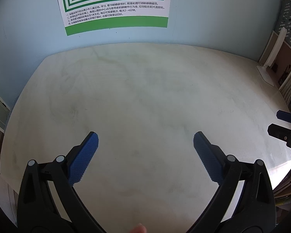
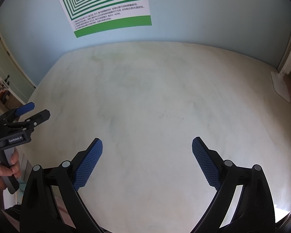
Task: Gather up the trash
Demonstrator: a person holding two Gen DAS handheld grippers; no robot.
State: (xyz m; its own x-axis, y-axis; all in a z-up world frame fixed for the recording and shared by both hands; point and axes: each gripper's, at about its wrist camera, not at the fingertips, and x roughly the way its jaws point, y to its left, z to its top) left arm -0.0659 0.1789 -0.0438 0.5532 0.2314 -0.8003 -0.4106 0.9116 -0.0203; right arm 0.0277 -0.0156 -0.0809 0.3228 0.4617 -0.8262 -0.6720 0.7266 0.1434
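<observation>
Both grippers, left (image 1: 145, 145) and right (image 2: 147, 151), gape empty over a table (image 1: 145, 89) showing no trash, risking pointless grabs.

Pale tabletop (image 1: 145, 89), green-striped poster (image 1: 114, 5) on blue wall (image 1: 213, 19), bookshelf (image 1: 289, 81) at right.

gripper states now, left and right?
Left gripper: open, holding nothing, above the table.
Right gripper: open, holding nothing.

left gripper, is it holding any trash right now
No, the left gripper is open over the white table, with only bare tabletop showing between its blue fingers.
</observation>
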